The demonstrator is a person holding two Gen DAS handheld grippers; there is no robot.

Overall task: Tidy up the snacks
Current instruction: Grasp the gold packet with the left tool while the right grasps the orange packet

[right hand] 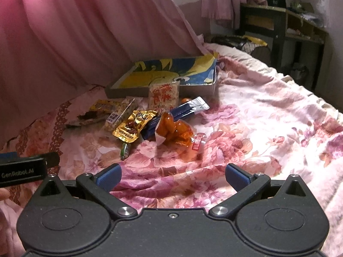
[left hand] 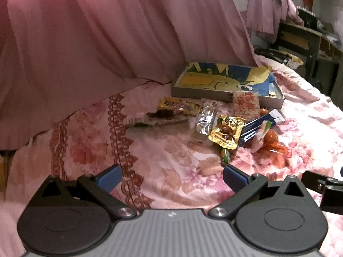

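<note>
Left tongs [left hand: 171, 178] agape, empty; crinkled snack packets [left hand: 225, 132] heaped beyond.

1. Bare pink floral bedspread [right hand: 246, 132] lies open between both wide-open grippers and the snacks.
2. A cluster of crinkly snack packets [right hand: 150, 120] crowds the front of the shallow grey box with blue-and-yellow lining [right hand: 163, 72].
3. The pink draped curtain [left hand: 107, 32] closes off the left side.
4. The bedspread right of the cluster is free.
</note>
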